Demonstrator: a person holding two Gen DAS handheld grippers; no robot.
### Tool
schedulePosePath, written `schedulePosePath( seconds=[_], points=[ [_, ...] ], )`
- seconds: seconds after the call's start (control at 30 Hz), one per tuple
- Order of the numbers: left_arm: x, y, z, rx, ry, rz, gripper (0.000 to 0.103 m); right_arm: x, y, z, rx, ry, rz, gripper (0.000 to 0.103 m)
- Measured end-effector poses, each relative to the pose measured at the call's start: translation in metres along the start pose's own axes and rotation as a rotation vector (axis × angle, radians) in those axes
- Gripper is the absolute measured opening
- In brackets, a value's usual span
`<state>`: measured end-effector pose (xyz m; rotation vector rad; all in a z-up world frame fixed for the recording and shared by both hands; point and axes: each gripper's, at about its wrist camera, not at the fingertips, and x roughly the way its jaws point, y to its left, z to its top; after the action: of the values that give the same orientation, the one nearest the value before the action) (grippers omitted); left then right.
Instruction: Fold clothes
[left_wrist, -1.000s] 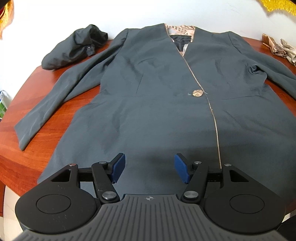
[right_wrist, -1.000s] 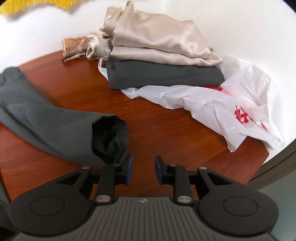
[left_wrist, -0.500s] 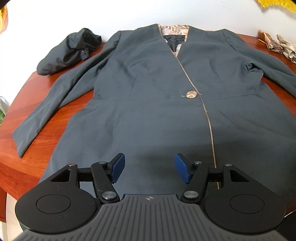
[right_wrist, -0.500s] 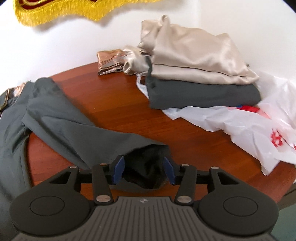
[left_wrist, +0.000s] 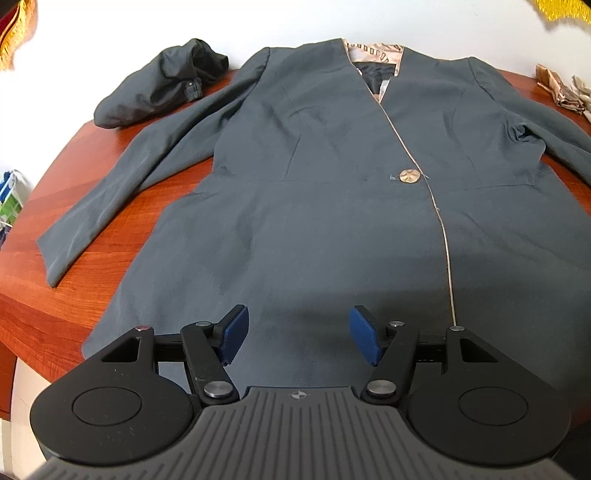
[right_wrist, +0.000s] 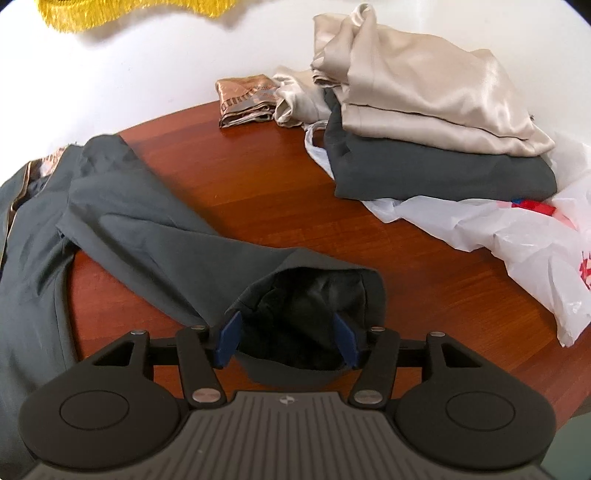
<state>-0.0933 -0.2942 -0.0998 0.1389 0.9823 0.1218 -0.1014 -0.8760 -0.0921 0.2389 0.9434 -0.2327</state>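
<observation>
The grey jacket (left_wrist: 314, 206) lies flat on the table (left_wrist: 44, 306), filling the frame's centre, its hem under the left gripper (left_wrist: 299, 334), whose jaws are spread and empty. In the right view, bare wood separates the sleeve cuff (right_wrist: 314, 314) at lower centre from the folded stack (right_wrist: 436, 147) at upper right. The right gripper (right_wrist: 286, 341) has just been opening its jaws, which stand spread either side of the cuff.

From the left wrist we look steeply down past the fingers (left_wrist: 236, 334) at the jacket (left_wrist: 332, 229), close over its hem, facing toward the collar and wall. From the right wrist we look down just as steeply, close to the sleeve (right_wrist: 177, 243) cuff, toward the stack (right_wrist: 436, 147). Both views share the jacket and table (right_wrist: 258, 177)
</observation>
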Motion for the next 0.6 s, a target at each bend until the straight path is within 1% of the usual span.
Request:
schedulePosePath(
  seconds=[0.1,0.2,0.4,0.47,0.53,0.57,0.6],
  points=[
    [0.002,-0.001,0.001,0.001,0.000,-0.003,0.064,-0.001,0.000,0.000,-0.008,0.012,0.017,0.064],
    [0.002,-0.001,0.002,0.003,-0.003,-0.005,0.064,0.000,-0.001,0.002,-0.006,0.013,0.021,0.064],
    [0.001,0.001,0.004,0.000,-0.012,0.003,0.064,-0.008,-0.005,0.015,0.072,-0.044,0.054,0.064],
    [0.001,0.003,0.003,-0.005,-0.010,0.007,0.064,-0.005,-0.004,0.018,0.081,-0.024,0.063,0.064],
    [0.001,0.004,0.002,-0.010,-0.008,0.010,0.064,0.003,-0.001,0.018,0.066,0.007,0.053,0.064],
    [0.001,0.004,0.002,-0.012,-0.007,0.011,0.064,0.007,0.000,0.017,0.062,0.023,0.044,0.062],
    [0.001,0.005,0.002,-0.015,-0.007,0.011,0.064,0.012,0.000,0.016,0.062,0.040,0.034,0.053]
  ],
)
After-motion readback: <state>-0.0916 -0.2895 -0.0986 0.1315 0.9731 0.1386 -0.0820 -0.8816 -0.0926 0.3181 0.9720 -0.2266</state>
